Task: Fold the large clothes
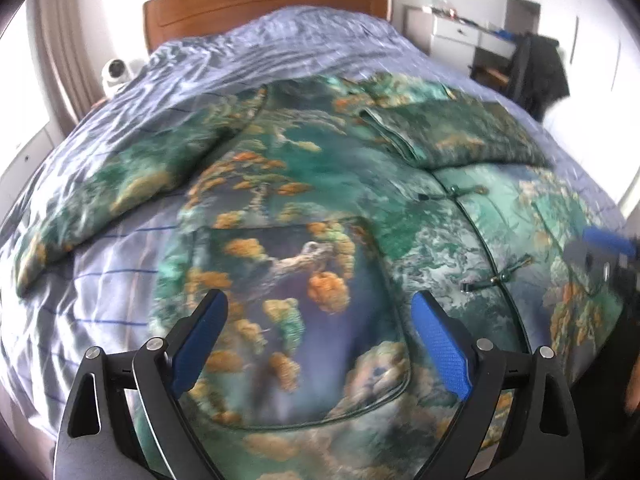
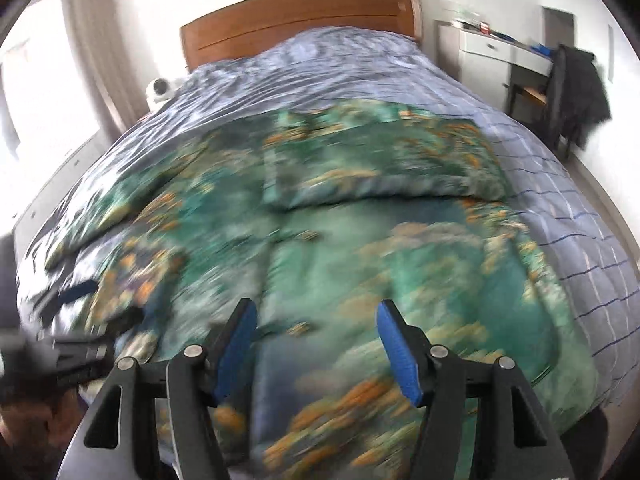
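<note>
Nearest, at 6 o'clock of the left wrist view: left gripper [image 1: 318, 300], blue-padded fingers [image 1: 440, 344] spread apart, nothing between them, above a rounded patch pocket outlined in dark piping. Same in the right wrist view: right gripper [image 2: 316, 308], jaws apart and empty, over the blurred lower front. Spread flat on the bed [image 1: 100, 280]: a padded jacket [image 1: 304, 208], glossy green fabric printed with orange trees and grey rock, long axis from the hem at 6 o'clock toward the wooden headboard [image 1: 264, 4] at 12 o'clock. Front closed with knotted cord fasteners [image 1: 496, 276] along the dark-piped front edge. Right sleeve [image 2: 384, 164] folded across the chest, lying crosswise; left sleeve [image 1: 120, 176] stretched out toward 9 o'clock onto the crumpled, striped blue-grey cover. Bare cover beyond the collar at 12 o'clock and along the 3 o'clock edge in the right wrist view. Past the bed at 2 o'clock, white drawers [image 2: 484, 46] and a chair draped in dark clothing [image 2: 576, 88].
</note>
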Tool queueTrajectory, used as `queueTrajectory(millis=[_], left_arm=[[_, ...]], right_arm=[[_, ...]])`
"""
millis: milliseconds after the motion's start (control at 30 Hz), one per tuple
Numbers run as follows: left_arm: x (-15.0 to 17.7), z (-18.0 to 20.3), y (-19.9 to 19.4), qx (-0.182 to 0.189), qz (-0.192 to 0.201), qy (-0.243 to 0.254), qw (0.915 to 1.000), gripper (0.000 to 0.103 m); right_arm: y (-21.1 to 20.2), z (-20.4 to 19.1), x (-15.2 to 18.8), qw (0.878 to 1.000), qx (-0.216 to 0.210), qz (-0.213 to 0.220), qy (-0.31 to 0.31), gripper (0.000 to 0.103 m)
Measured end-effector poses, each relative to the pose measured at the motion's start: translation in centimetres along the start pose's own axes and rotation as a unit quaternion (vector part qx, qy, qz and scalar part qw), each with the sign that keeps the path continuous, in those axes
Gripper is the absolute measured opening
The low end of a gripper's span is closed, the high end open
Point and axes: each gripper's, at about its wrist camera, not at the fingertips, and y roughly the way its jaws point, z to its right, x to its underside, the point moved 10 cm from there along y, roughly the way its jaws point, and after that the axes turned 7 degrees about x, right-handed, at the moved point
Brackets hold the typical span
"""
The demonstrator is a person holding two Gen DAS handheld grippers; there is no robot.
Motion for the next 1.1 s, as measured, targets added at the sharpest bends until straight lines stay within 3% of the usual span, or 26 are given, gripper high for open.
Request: queueTrajectory(millis=[200, 1100], left_arm=[[-0.2, -1.2, -0.7, -0.001, 0.014, -0.024, 0.9996, 0.094], [2.1, -7.2, -0.3, -0.036, -0.003, -0.083, 0.9959, 0.094]], right_arm=[[-1.9, -2.8, 1.1, 0.999, -0.002, 0.010, -0.044, 0.064], [-3.3, -4.3, 2.3, 0.998, -0.002, 0.028, -0.064, 0.064]])
